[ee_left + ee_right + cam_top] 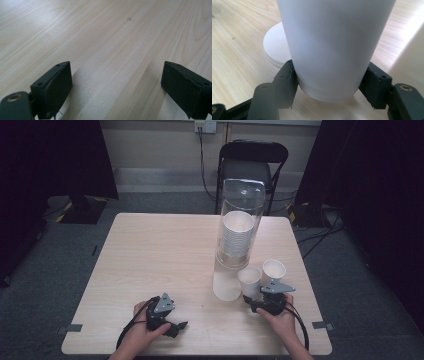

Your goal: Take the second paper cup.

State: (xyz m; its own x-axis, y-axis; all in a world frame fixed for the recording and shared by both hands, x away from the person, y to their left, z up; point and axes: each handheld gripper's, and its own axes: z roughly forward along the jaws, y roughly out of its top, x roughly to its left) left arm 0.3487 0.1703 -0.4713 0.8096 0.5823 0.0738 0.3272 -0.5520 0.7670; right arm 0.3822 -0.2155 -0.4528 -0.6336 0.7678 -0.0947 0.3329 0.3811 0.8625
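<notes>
Gripping a paper cup, the right gripper contrasts the wide-open left gripper.

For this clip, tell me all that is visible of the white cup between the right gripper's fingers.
The white cup is a plain, matte, paper-looking cup, tapered toward its base and open at the top. It stands upright on the table, next to the clear dispenser tube's white base, with a second white cup close behind it. The right gripper has its fingers pressed on both sides near the base.
</notes>
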